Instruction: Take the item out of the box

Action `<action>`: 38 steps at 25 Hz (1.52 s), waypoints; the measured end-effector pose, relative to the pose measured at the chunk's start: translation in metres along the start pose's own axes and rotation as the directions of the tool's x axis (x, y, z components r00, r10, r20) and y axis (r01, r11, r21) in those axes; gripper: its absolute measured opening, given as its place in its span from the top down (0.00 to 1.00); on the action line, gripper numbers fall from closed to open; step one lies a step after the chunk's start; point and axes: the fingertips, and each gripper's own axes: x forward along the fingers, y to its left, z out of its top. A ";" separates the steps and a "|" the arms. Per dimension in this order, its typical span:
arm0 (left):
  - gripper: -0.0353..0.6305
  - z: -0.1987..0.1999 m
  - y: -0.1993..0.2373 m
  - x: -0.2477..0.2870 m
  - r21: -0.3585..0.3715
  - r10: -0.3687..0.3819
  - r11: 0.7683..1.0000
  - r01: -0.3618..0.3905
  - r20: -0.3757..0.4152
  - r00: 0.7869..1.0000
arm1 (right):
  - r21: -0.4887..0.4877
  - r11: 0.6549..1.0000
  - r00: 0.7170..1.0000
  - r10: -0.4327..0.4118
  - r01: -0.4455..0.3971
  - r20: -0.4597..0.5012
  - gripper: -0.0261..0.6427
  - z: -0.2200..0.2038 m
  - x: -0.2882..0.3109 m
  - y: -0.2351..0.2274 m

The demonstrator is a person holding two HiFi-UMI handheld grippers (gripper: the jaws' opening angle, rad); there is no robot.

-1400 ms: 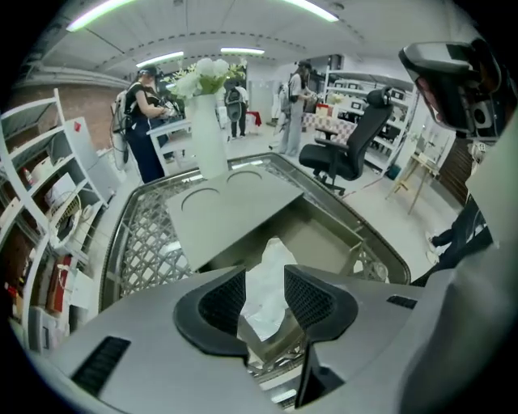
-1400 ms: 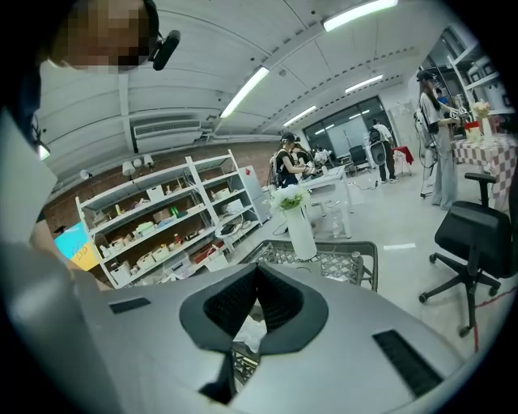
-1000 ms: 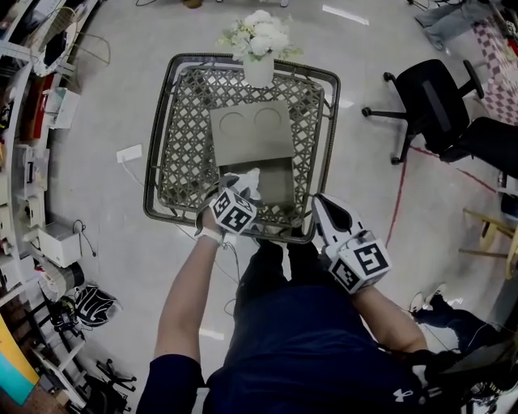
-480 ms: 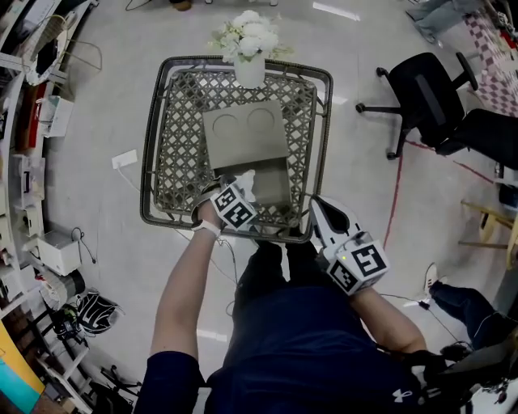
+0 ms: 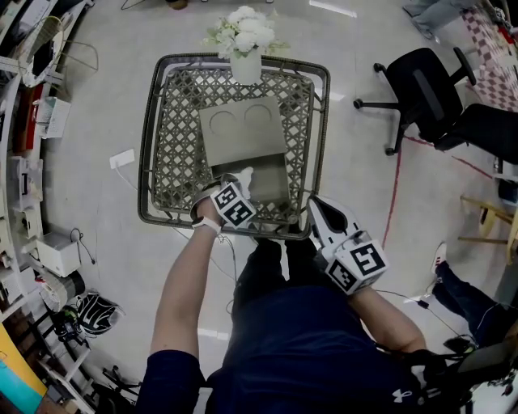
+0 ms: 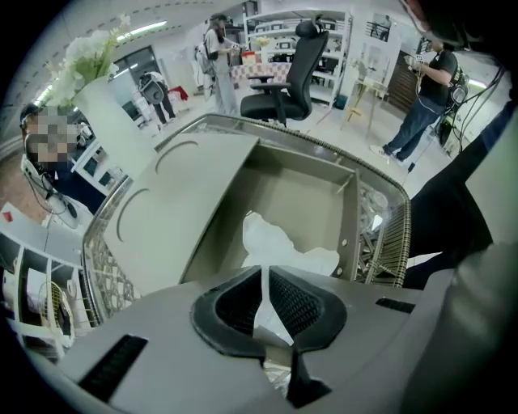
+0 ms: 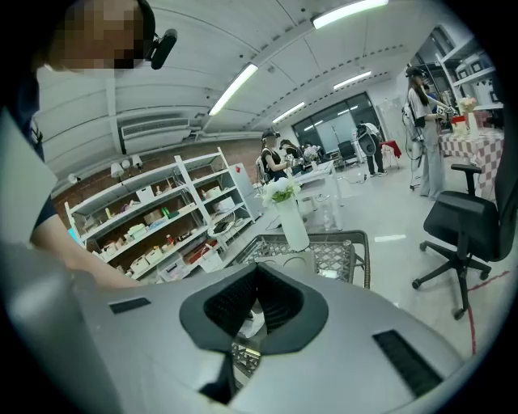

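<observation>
A person in a dark shirt (image 5: 307,348) stood at a wicker table (image 5: 174,145), a hand-held gripper in each hand. Nearest the body, the right gripper (image 7: 256,267) hung at the table's near right corner. Its own view showed the pads meeting at the tips with nothing between them, which the head view could not settle.

Just beyond, the left gripper (image 6: 263,268) pointed steeply down into the open box (image 6: 303,182). Its jaws had just been closing, and its own view showed them pinching a thin fold of the crumpled white item (image 6: 279,242). The item sat in the box at the near left corner. From overhead only the item's top edge showed past the marker cube (image 5: 233,204).

The box lay in the middle of the table with its lid (image 5: 241,129) folded back toward the far side. Only the head view showed the two circles marked on the lid side by side.

A white vase (image 5: 247,66) of white flowers (image 5: 243,23) stood at the far edge. A black office chair (image 5: 425,89) stood on the floor to the right, well apart.

Only the gripper views showed the room beyond. Stocked shelves (image 7: 154,218) lined one wall, and other people (image 6: 429,89) stood far off.
</observation>
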 end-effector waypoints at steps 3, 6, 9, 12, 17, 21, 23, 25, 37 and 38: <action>0.91 0.001 -0.002 -0.004 0.001 0.004 1.000 -0.004 0.016 1.000 | 0.000 1.000 1.000 -0.002 0.002 0.000 0.96 -0.001 -0.002 -0.001; 0.92 0.001 -0.003 -0.007 -0.010 0.021 1.000 -0.021 0.033 0.999 | -0.002 1.000 1.000 0.002 -0.002 0.004 0.96 -0.002 -0.003 0.001; 0.92 0.003 -0.002 -0.013 -0.032 0.042 0.999 -0.040 0.052 0.998 | -0.007 1.000 1.000 0.009 -0.009 0.006 0.96 0.000 -0.003 0.003; 0.92 0.004 0.000 -0.018 -0.049 0.070 0.997 -0.067 0.074 0.995 | -0.010 1.000 1.000 0.017 -0.017 0.005 0.96 0.000 -0.004 0.006; 0.92 0.011 0.003 -0.042 -0.099 0.112 0.990 -0.099 0.136 0.984 | -0.022 0.999 0.999 0.033 -0.033 0.009 0.96 0.003 -0.004 0.012; 0.92 0.013 0.002 -0.058 -0.136 0.151 0.982 -0.128 0.167 0.974 | -0.033 0.998 0.999 0.049 -0.048 0.010 0.96 0.005 -0.006 0.016; 0.92 0.013 0.002 -0.067 -0.160 0.169 0.977 -0.141 0.177 0.970 | -0.039 0.997 0.998 0.060 -0.059 0.013 0.96 0.007 -0.006 0.019; 0.92 0.013 0.002 -0.077 -0.181 0.188 0.971 -0.154 0.188 0.964 | -0.046 0.996 0.997 0.071 -0.070 0.020 0.96 0.009 -0.008 0.022; 0.92 0.021 -0.006 -0.150 -0.300 0.285 0.933 -0.201 0.274 0.918 | -0.093 0.989 0.991 0.123 -0.118 0.056 0.96 0.033 -0.023 0.042; 0.92 0.023 -0.007 -0.156 -0.310 0.294 0.929 -0.203 0.282 0.913 | -0.097 0.988 0.990 0.126 -0.120 0.057 0.96 0.034 -0.024 0.042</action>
